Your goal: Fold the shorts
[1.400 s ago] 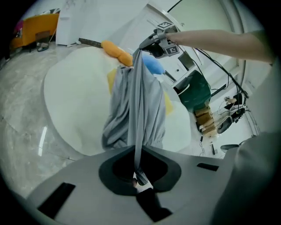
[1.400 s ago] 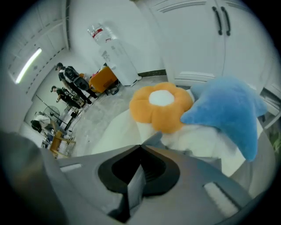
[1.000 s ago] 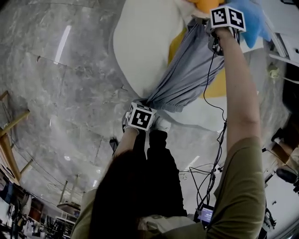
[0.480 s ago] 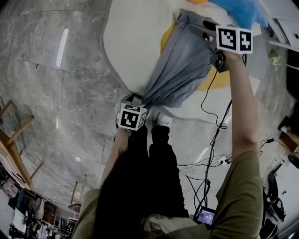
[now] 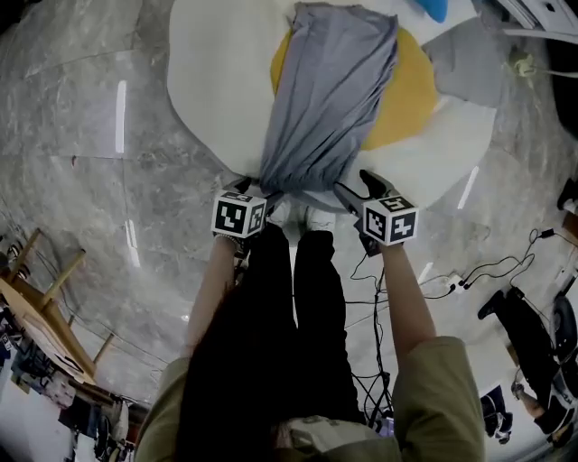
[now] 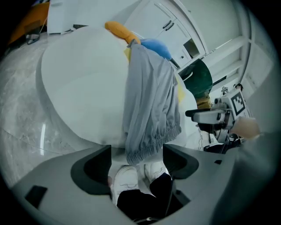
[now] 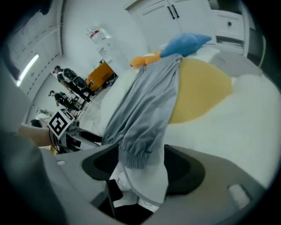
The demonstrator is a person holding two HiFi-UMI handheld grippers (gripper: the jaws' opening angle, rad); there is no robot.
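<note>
Two grippers, the left gripper (image 5: 259,192) and the right gripper (image 5: 359,189), flank the elastic waistband low in the frame's centre. Their jaws have just been opening and stand spread, and the band hangs loose between each pair, pinched by neither. The grey shorts (image 5: 330,90) run as one narrow strip to the top centre, so the lengthwise fold looks done and a crosswise fold seems left. The waistband overhangs the near rim of the white round surface (image 5: 208,81). Bare white lies left, a yellow patch (image 5: 411,90) right, and a blue item (image 5: 433,9) past the far end.
</note>
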